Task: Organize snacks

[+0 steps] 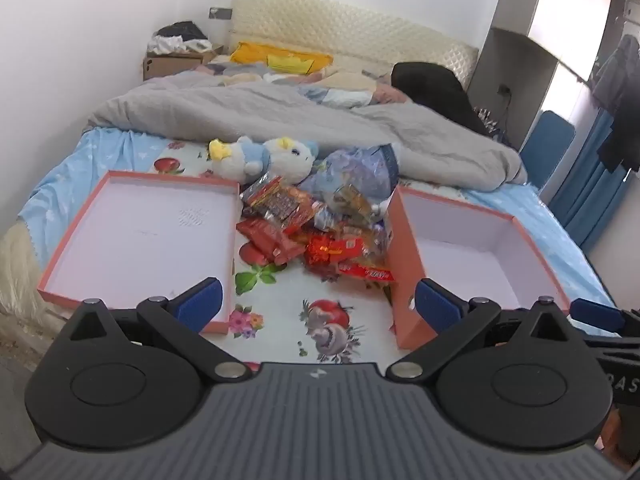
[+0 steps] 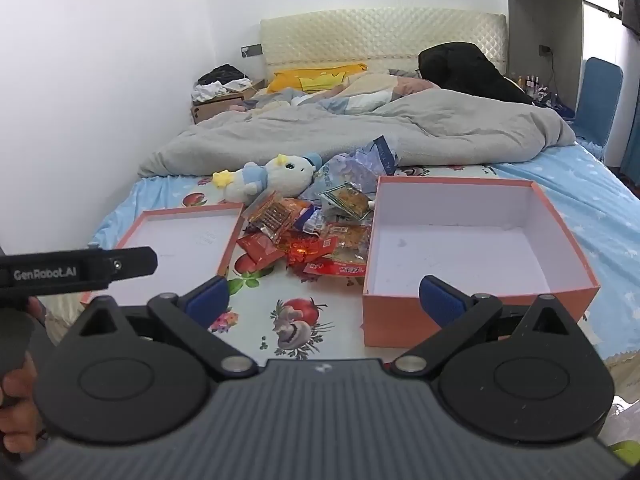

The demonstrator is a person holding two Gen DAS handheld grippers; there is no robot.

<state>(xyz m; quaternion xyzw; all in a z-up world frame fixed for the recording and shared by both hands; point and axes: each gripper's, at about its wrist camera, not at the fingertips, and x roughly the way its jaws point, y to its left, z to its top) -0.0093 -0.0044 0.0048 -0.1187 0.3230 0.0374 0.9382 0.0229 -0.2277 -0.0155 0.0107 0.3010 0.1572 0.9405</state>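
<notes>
Snacks [image 1: 316, 232] lie in a loose pile on the flowered bed sheet [image 1: 280, 304], between the shallow orange lid [image 1: 136, 236] on the left and the deeper orange box [image 2: 472, 256] on the right. Left gripper [image 1: 318, 300] and right gripper [image 2: 324, 300] both hover low over the sheet before the pile, fingers spread wide and holding nothing. Behind the pile lies a plush toy [image 2: 272, 176], touching the packets.
</notes>
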